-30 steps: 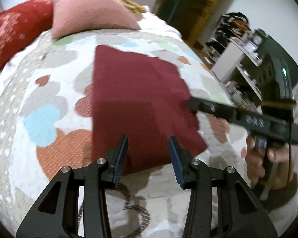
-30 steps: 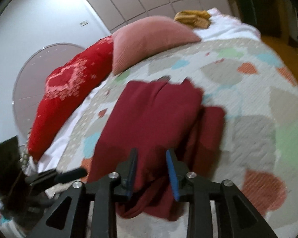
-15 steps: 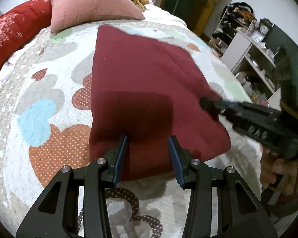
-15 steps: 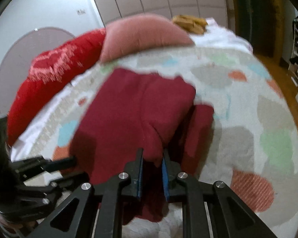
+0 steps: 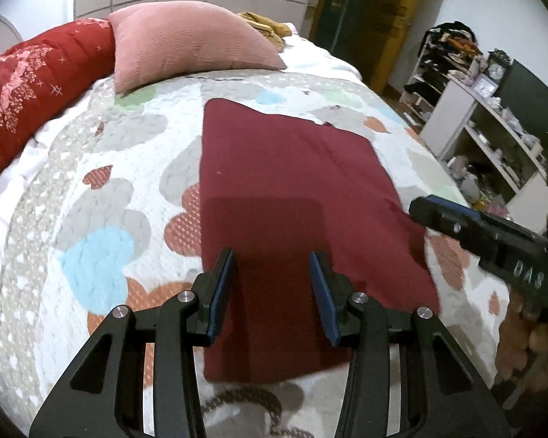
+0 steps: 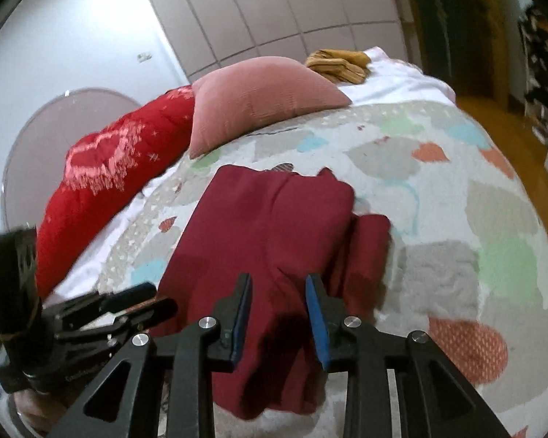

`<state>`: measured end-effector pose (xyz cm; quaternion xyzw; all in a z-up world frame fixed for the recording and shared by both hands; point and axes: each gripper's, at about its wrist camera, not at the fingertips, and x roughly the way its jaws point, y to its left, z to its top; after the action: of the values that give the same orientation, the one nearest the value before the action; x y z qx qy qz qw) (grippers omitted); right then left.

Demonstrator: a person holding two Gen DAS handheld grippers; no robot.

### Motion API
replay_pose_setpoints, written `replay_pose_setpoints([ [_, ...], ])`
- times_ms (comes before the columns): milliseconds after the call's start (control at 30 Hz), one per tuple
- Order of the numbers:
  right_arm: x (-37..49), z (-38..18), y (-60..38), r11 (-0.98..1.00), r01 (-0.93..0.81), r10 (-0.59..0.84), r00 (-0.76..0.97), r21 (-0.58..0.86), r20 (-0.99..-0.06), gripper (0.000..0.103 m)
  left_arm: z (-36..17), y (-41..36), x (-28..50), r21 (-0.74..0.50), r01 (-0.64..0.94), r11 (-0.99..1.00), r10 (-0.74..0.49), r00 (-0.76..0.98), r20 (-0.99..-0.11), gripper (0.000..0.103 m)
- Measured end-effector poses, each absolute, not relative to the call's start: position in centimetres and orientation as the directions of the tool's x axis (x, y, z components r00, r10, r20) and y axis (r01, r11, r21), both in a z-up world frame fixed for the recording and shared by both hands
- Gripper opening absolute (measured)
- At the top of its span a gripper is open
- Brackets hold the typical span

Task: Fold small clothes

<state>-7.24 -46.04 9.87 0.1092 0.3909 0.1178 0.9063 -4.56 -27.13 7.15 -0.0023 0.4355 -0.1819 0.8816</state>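
A dark red garment (image 5: pixel 292 197) lies folded flat on the patterned quilt (image 5: pixel 102 197); in the right wrist view (image 6: pixel 266 226) a narrower folded part sticks out on its right side. My left gripper (image 5: pixel 272 288) is open and empty above the garment's near edge. My right gripper (image 6: pixel 277 314) is open and empty above the garment's near right part. The right gripper also shows in the left wrist view (image 5: pixel 493 241), beside the garment's right edge. The left gripper shows in the right wrist view (image 6: pixel 120 306) at the garment's left edge.
A pink cushion (image 5: pixel 190 43) and a red cushion (image 5: pixel 29 95) lie at the far side of the bed. A yellow-brown cloth (image 6: pixel 339 64) lies behind the pink cushion. White shelves (image 5: pixel 486 127) full of items stand to the right of the bed.
My right gripper was shut on the garment's edge half a second ago; it has opened and let go. The garment now lies flatter. Both grippers have drawn back a little.
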Motion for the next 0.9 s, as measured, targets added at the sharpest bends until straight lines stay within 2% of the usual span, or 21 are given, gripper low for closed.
replay_pose_setpoints([
  [67,-6.6,9.2,-45.2,0.959,-0.133,0.273,0.667,0.249,-0.694,0.028,6.9,-27.1,-3.9,-0.147,0.313,0.938,-0.309,0.569,-0.762,0.042],
  [167,-5.2,8.0,-44.8,0.969,-0.122,0.24,0.661,0.214,-0.711,0.028,6.4,-27.3,-2.9,-0.143,0.31,0.94,-0.303,0.567,-0.766,0.054],
  [300,-3.4,5.7,-45.2,0.989,-0.069,0.142,0.624,0.127,-0.768,0.028,5.7,-27.3,-2.0,-0.152,0.305,0.94,-0.306,0.557,-0.772,0.061],
  [400,-2.9,4.3,-46.6,0.975,-0.039,0.196,0.606,0.218,-0.771,0.028,5.4,-27.6,-1.9,-0.137,0.311,0.941,-0.299,0.568,-0.767,0.062],
  [567,-3.1,4.1,-46.8,0.974,-0.033,0.199,0.602,0.225,-0.773,0.029,5.2,-27.7,-1.9,-0.121,0.309,0.943,-0.287,0.575,-0.766,0.063],
  [900,-7.1,6.8,-46.0,0.963,-0.036,0.231,0.63,0.268,-0.742,0.029,6.0,-26.4,-2.6,-0.174,0.281,0.944,-0.307,0.556,-0.773,0.063],
])
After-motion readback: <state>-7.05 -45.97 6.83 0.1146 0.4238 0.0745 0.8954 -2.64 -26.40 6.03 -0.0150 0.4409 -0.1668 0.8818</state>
